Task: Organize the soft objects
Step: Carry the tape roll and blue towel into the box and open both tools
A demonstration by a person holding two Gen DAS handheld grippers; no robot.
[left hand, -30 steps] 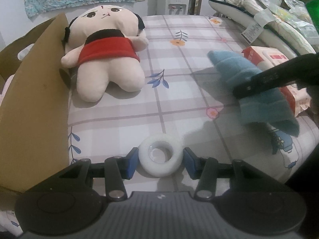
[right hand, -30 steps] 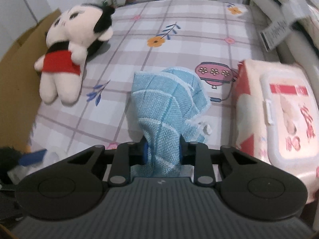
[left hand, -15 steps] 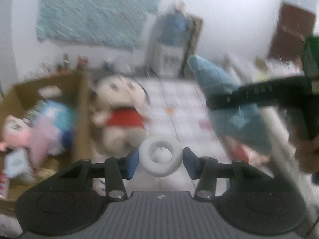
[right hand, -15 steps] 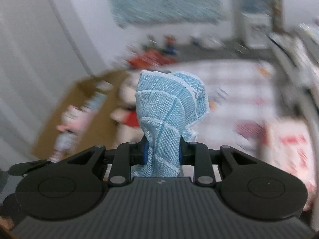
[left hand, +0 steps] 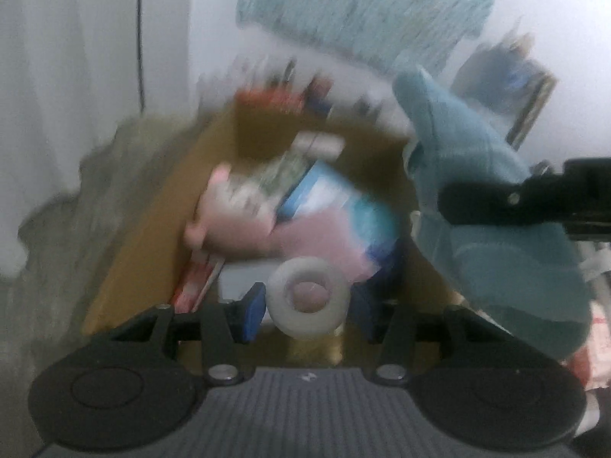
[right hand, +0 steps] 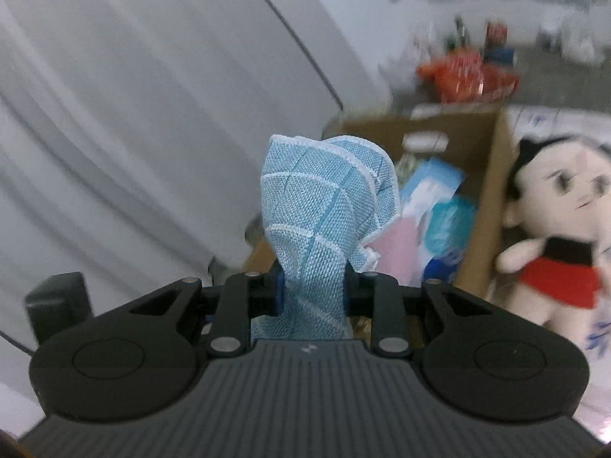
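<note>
cardboard box (right hand: 483,175) rim below blue cloth (right hand: 317,221), white ring (left hand: 307,299).

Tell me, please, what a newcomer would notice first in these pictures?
The blue cloth first, bunched upright in the right claw, filling the middle of its view. Next the white tape roll pinched in the left claw, above an open cardboard box of soft things. A doll in red lies on the bed right of the box.
</note>
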